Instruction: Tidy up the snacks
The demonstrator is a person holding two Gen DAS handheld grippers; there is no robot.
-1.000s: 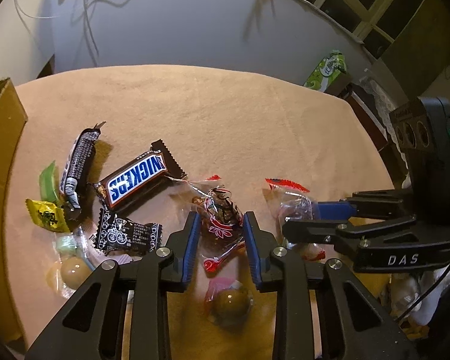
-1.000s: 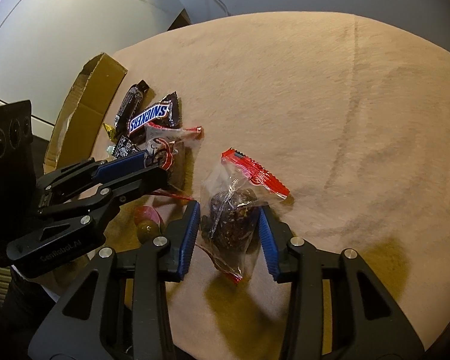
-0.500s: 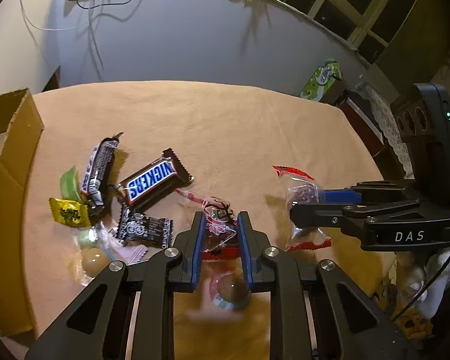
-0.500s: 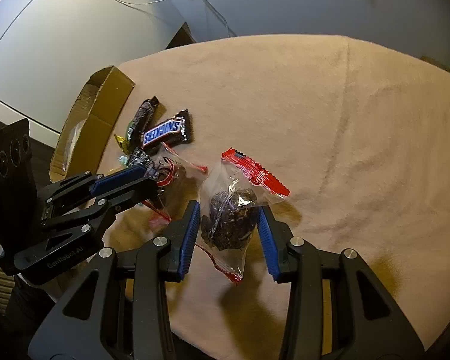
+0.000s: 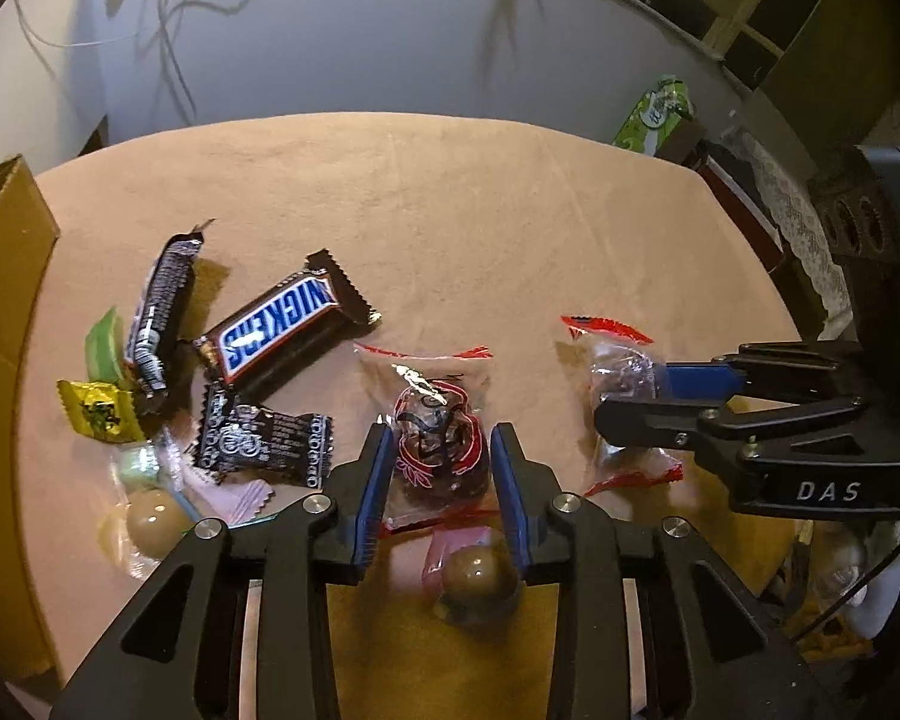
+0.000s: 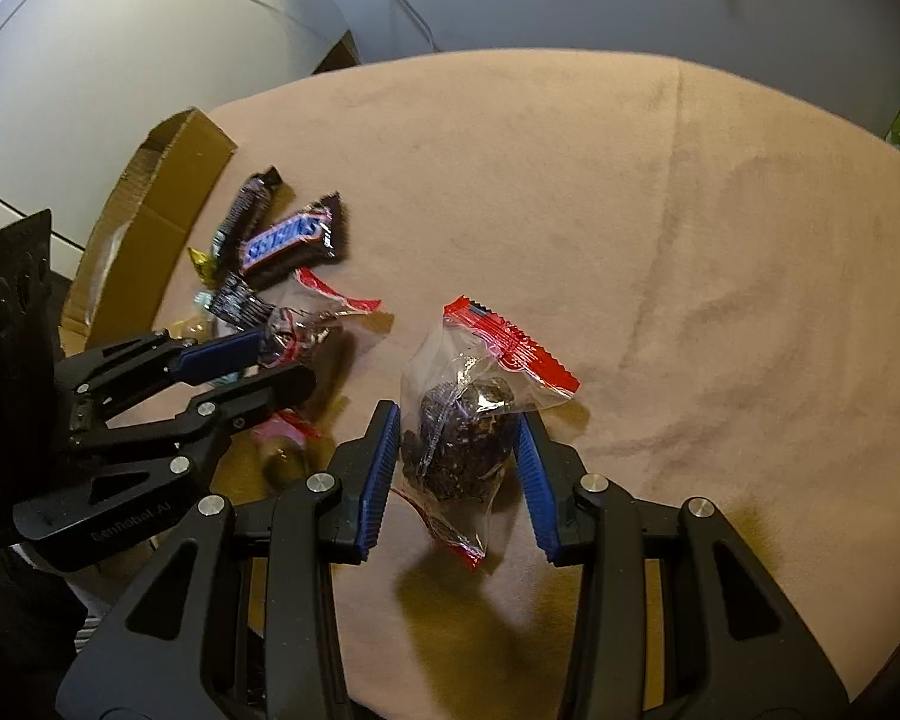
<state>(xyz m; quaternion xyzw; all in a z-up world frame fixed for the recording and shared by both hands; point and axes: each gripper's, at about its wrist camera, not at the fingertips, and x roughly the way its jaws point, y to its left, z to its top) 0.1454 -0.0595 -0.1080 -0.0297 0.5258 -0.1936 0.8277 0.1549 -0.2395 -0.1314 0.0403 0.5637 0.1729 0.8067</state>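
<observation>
I am holding the left hand-held gripper (image 5: 441, 468) with its blue pads pinching a clear red-printed snack packet (image 5: 441, 450) by the bulge of its dark contents; the packet is hanging just above the counter (image 5: 450, 192). Directly beneath the fingers a wrapped round candy (image 5: 477, 585) is lying on the cloth, so any dip could be nudging it out of place. My right hand-held gripper (image 6: 459, 456) is likewise pinching a second clear packet with a red serrated header (image 6: 462, 420), gripping the dark lump inside while the loose film is dangling below the pads.

Main risk: both grips are bearing on slippery film around a rounded lump, so either packet could be sliding out during transport, particularly if I am swinging quickly. The right packet is sitting toward the fingertips, which I judge the weaker hold.

Second risk: the two grippers are working close together, and crossing paths toward the cardboard box (image 5: 6, 312) at the left edge could be causing a collision or a tangled wrapper.

Third risk: the remaining pile, namely the Snickers bar (image 5: 282, 324), the dark slim bar (image 5: 159, 312), the black patterned packet (image 5: 264, 441), the yellow candy (image 5: 96, 417) and a second round candy (image 5: 156, 519), is lying between me and the box, so a low pass could be scattering it.
</observation>
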